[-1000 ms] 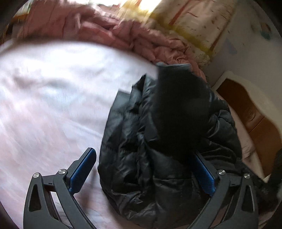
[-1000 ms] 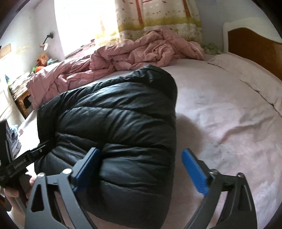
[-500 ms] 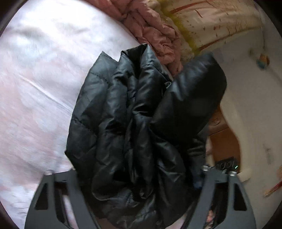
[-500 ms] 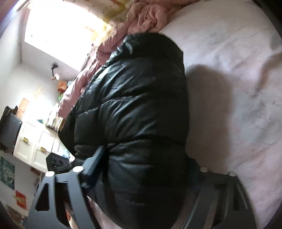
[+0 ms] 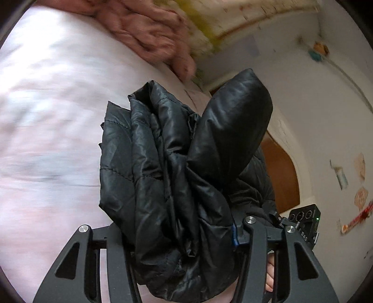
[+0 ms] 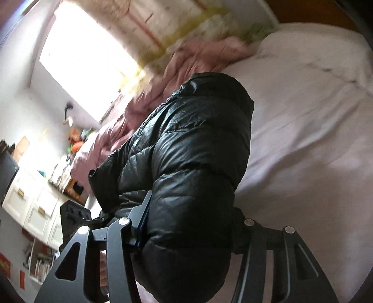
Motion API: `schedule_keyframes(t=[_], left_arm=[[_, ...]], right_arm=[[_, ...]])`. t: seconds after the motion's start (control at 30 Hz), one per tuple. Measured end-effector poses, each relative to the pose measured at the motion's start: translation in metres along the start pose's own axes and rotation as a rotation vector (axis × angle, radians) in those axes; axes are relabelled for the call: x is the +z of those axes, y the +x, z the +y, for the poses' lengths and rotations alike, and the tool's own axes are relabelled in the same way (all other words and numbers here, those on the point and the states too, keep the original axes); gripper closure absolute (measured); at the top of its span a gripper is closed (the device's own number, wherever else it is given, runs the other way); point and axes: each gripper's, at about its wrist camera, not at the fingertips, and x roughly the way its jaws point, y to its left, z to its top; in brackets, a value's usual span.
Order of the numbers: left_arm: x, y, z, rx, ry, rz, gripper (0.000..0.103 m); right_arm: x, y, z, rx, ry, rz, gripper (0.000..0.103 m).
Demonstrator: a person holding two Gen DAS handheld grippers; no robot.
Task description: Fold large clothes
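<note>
Two handheld grippers pinch a bundled black puffer jacket above a pink-sheeted bed.

In the left wrist view, the left gripper (image 5: 179, 235) is clamped on the black puffer jacket (image 5: 167, 167), its fingers pressed into a thick gathered wad of quilted fabric, with one puffy fold sticking up toward the bed's far edge. In the right wrist view, the right gripper (image 6: 188, 230) squeezes the same jacket (image 6: 186, 151), which bulges out between its fingers. The jacket hangs over the bed (image 6: 303, 116), near its side edge. A rumpled pink duvet (image 5: 149, 28) is heaped along the bed's far edge, under a patterned curtain (image 6: 172, 21).
</note>
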Motion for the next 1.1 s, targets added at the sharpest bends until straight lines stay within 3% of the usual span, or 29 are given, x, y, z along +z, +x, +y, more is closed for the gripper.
schedule_keyframes(t=[0.1,0.23,0.43,0.53,0.63,0.77,0.83,0.93,0.97,1.1], left_arm=[[0.001,0.049,-0.041,-0.011,0.082,0.038,0.053],[-0.012,0.102,-0.092,-0.034,0.186,0.066,0.053],[-0.017,0.202,-0.159,-0.153,0.266,0.098,0.053],[-0.026,0.252,-0.180,-0.227,0.337,0.129,0.053],[-0.037,0.297,-0.186,-0.204,0.346,0.167,0.053],[-0.063,0.334,-0.172,-0.116,0.363,0.194,0.051],[-0.067,0.339,-0.167,-0.095,0.392,0.196,0.045],[-0.070,0.343,-0.175,-0.005,0.427,0.193,0.025],[-0.073,0.350,-0.184,0.014,0.456,0.185,0.024],[-0.073,0.342,-0.190,0.044,0.517,0.157,0.022]], right_arm=[[0.017,-0.034,-0.029,-0.044,0.008,-0.016,0.046],[0.042,-0.081,-0.084,-0.080,0.092,-0.103,0.046],[0.071,-0.159,-0.149,-0.160,0.133,-0.283,0.046],[0.085,-0.197,-0.170,-0.278,0.097,-0.379,0.045],[0.091,-0.215,-0.191,-0.391,0.051,-0.429,0.044],[0.086,-0.205,-0.234,-0.578,0.095,-0.381,0.043],[0.079,-0.192,-0.249,-0.626,0.126,-0.356,0.043],[0.066,-0.185,-0.261,-0.713,0.104,-0.384,0.032],[0.063,-0.182,-0.262,-0.746,0.094,-0.395,0.027],[0.063,-0.177,-0.256,-0.794,0.098,-0.391,0.023]])
